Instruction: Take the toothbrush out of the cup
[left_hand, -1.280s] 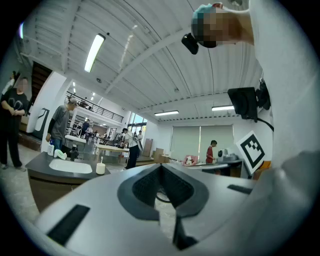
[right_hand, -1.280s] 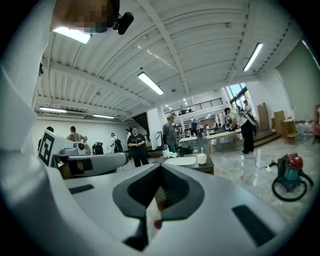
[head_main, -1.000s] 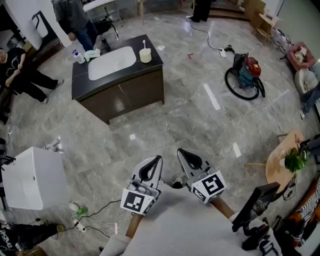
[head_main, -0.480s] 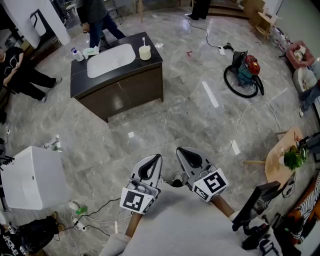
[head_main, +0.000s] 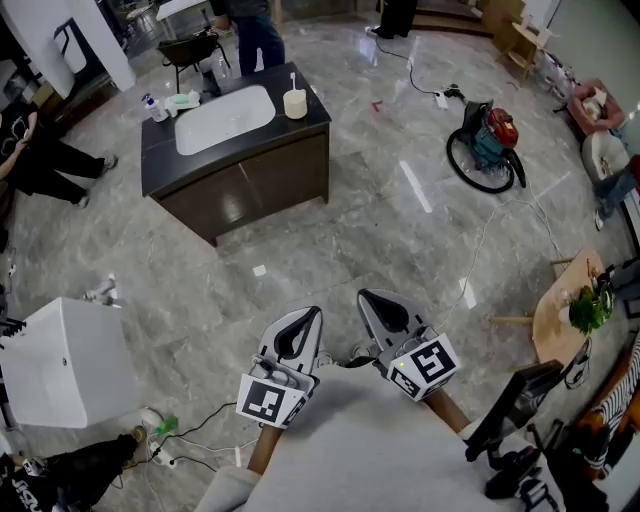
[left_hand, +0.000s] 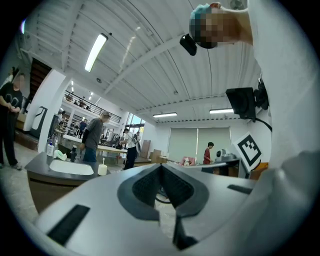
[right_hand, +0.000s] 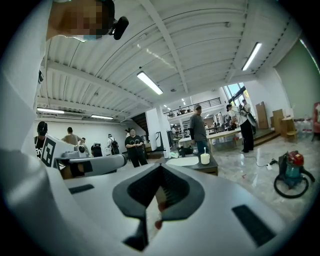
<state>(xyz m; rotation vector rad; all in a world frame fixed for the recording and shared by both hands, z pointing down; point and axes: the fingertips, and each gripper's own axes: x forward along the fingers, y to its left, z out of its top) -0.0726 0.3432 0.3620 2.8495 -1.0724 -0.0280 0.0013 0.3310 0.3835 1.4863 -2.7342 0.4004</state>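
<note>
We hold left gripper (head_main: 306, 327) and right gripper (head_main: 377, 310) clenched, empty; the cup (head_main: 294, 105) with its toothbrush (head_main: 292, 79) stands at 12 o'clock.

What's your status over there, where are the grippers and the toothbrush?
Left gripper and right gripper both shut, empty, close to the body. Toothbrush upright in cup on far sink counter, untouched. Open floor between; person behind counter.

Left gripper (left_hand: 160, 169) jaws together (tips touching), cup (left_hand: 102, 170) with toothbrush (left_hand: 103, 161) on far counter (left_hand: 37, 170)
</note>
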